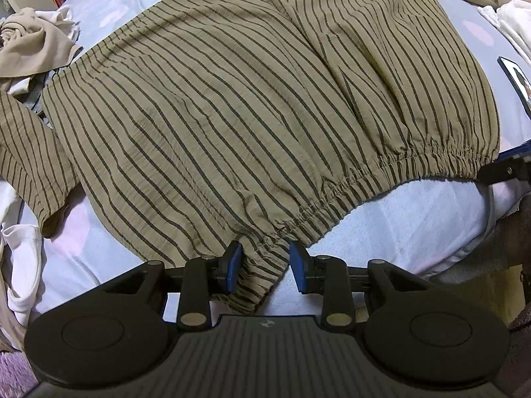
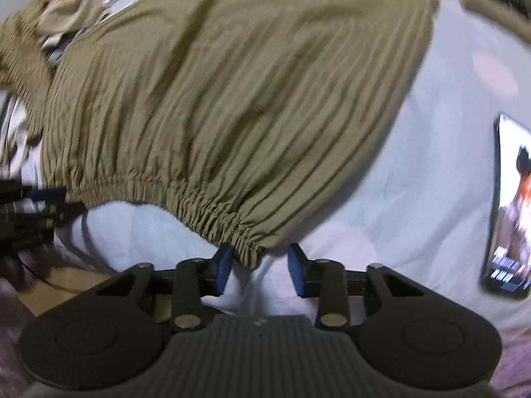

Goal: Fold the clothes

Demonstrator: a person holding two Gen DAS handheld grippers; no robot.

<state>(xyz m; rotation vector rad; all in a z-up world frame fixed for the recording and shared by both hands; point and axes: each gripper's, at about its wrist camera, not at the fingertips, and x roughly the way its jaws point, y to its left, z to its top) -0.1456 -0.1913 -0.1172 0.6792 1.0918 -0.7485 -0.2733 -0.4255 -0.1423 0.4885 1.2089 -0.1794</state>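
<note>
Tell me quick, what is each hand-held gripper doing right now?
Left hand-held gripper: open, with the striped top's elastic hem corner between its jaws.
Right hand-held gripper: open, at the hem's other corner.

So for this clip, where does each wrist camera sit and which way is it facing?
Left wrist: behind the left gripper, facing across the bed at the striped top's near-left hem corner; the right gripper shows at right.
Right wrist: behind the right gripper, blurred, facing the near-right hem corner; the left gripper shows at left.
Shared: the top, bed, phone.
</note>
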